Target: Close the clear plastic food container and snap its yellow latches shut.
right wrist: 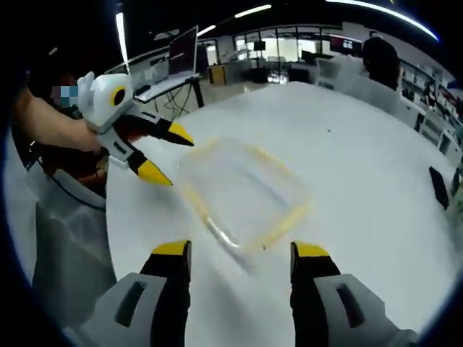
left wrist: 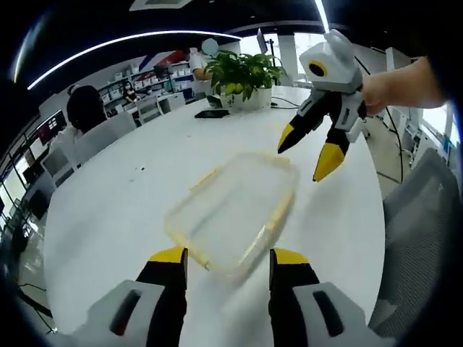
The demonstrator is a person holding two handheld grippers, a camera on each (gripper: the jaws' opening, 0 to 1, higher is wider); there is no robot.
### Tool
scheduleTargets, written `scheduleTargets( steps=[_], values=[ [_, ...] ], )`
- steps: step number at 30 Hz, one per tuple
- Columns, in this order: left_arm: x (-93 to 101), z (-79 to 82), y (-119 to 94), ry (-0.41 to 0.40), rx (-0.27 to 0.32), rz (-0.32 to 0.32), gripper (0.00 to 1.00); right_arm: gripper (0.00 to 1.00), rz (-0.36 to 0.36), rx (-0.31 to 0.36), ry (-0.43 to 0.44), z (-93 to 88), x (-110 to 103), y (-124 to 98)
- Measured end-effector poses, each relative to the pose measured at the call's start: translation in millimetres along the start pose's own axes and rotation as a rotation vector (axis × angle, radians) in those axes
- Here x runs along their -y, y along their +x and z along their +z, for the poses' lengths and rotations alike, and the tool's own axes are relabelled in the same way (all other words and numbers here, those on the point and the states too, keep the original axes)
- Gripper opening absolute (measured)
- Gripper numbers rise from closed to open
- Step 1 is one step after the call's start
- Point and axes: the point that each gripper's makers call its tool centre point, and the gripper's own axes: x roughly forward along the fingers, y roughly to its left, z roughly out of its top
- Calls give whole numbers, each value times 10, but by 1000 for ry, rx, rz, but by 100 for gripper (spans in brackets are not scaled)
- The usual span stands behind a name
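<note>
Lay flat on the white worktop (left wrist: 108,210) near its curved edge: clear plastic food container (left wrist: 233,212), blurred, lid seemingly already on, yellow latches (left wrist: 275,214) along its sides. Left gripper (left wrist: 228,262) held low over the near end, jaws wide apart, nothing between them. Right gripper (left wrist: 307,157) hovering above the far side, jaws spread, also empty; seen likewise in the right gripper view, right gripper (right wrist: 242,254) open before the container (right wrist: 242,191), left gripper (right wrist: 165,153) off to one side. Judged as the approach stage: next, probably jaws brought down onto a latch and pressed until snapped. Beyond: potted plant (left wrist: 244,76) at the far edge, dark phone (left wrist: 211,113) beside it, open office with shelves, seated people.
</note>
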Motion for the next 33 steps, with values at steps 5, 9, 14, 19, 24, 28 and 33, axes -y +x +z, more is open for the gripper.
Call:
scheduleTargets(
  steps=[5, 9, 14, 19, 24, 28, 33],
  values=[
    [48, -159, 66, 20, -45, -2, 41, 56, 10, -40, -17, -168, -78, 141],
    [76, -242, 122, 1, -66, -5, 42, 58, 7, -50, -28, -227, -95, 231],
    [77, -290, 193, -1, -86, -5, 44, 60, -25, -48, -44, -233, -36, 319],
    [32, -318, 263, -4, -95, 3, 43, 55, -99, -28, -41, -191, 140, 360],
    [-20, -296, 309, -15, -91, 16, 42, 49, -131, -4, -24, -153, 223, 383],
    [-39, -256, 339, -30, -74, 25, 40, 49, -123, 16, -40, -114, 198, 411],
    [-33, -237, 365, -47, -68, 31, 38, 43, -119, 23, -60, -91, 179, 431]
  ],
)
